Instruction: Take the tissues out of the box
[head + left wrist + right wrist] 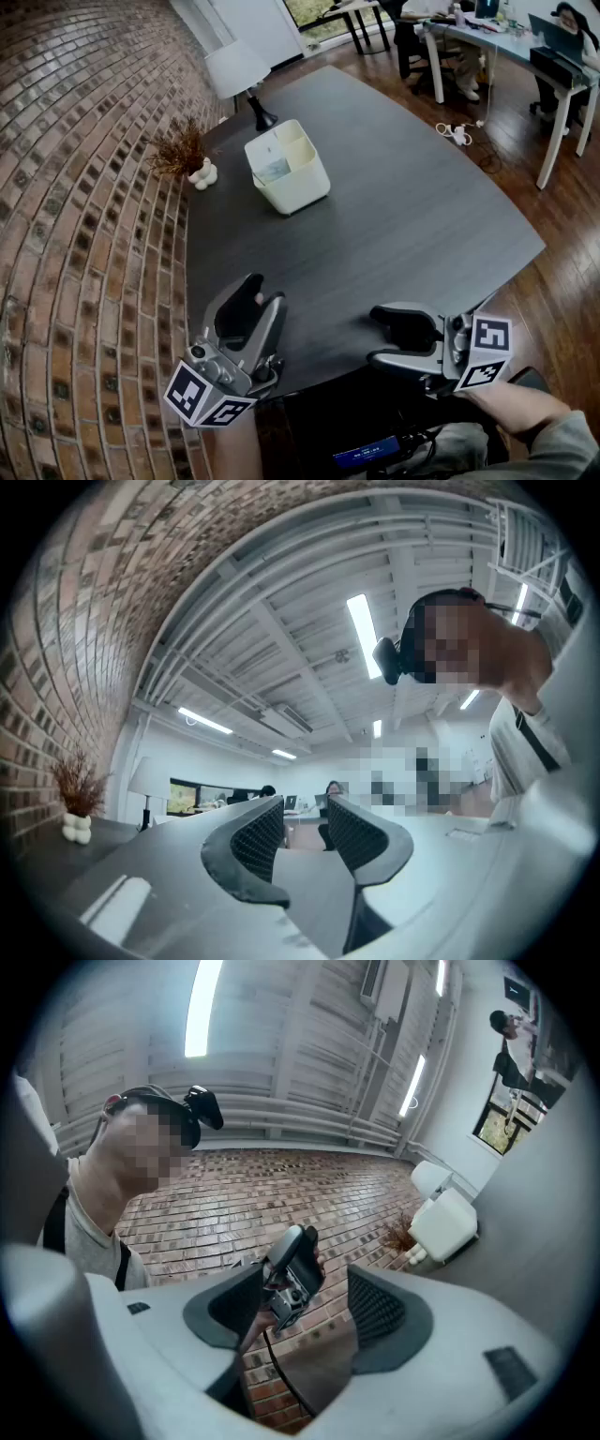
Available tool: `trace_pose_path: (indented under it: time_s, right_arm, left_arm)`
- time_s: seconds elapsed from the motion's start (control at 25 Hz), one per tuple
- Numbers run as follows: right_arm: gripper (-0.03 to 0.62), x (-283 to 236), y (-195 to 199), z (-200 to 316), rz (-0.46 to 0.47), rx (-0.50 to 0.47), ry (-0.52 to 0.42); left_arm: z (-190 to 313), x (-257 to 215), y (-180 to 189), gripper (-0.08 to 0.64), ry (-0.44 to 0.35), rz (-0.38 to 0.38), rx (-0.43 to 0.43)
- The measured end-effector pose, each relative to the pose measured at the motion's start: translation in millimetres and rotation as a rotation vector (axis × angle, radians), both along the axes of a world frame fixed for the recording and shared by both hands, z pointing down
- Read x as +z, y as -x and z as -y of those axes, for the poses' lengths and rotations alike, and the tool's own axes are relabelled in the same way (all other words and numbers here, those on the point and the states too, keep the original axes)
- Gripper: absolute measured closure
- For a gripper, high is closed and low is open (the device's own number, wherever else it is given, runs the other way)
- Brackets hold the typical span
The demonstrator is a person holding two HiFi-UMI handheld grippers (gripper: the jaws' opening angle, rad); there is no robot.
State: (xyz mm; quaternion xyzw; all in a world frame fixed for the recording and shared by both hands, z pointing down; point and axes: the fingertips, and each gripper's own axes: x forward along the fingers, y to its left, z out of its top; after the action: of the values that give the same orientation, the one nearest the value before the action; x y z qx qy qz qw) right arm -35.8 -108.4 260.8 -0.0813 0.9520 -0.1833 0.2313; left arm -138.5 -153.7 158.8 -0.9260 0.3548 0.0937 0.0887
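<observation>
A cream tissue box (289, 173) stands upright on the dark table (422, 216), left of middle, with white tissue (273, 170) showing in its open top. Both grippers hover at the near edge, well short of it. My left gripper (265, 292) points toward the box with its jaws shut and nothing between them. My right gripper (377, 335) lies sideways, pointing left, jaws open and empty. In the right gripper view the box (448, 1222) sits off to the right, and the left gripper (292, 1267) shows between the jaws. The left gripper view looks up past its jaws (305, 822); the box is not in it.
A white table lamp (239, 73) and a dried plant in a white vase (184, 153) stand behind the box by the brick wall (84, 234). Desks, chairs and seated people (562, 28) are across the wooden floor at the far right.
</observation>
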Motion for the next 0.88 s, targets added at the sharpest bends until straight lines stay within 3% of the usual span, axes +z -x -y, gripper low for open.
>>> trace_pose_path:
  time_s: [0.36, 0.48, 0.6, 0.68, 0.88]
  right_arm:
    - [0.311, -0.4, -12.6, 6.9, 0.029, -0.004, 0.057]
    - [0.311, -1.1, -15.8, 10.2, 0.040, 0.004, 0.063]
    - [0.311, 0.1, -18.5, 13.4, 0.046, 0.013, 0.068]
    - [0.311, 1.1, -19.7, 15.3, 0.052, 0.015, 0.073]
    - [0.311, 1.0, -25.0, 19.6, 0.072, 0.022, 0.085]
  left_arm:
    - [74.8, -35.5, 11.2, 0.426, 0.009, 0.196, -0.130]
    - [116.1, -46.1, 27.0, 0.423, 0.045, 0.218, -0.180]
    - [161.5, -43.6, 35.9, 0.283, 0.108, 0.281, -0.200]
    - [193.8, -34.3, 39.4, 0.193, 0.140, 0.384, -0.211]
    - [272.0, 6.8, 46.7, 0.156, 0.190, 0.781, -0.244]
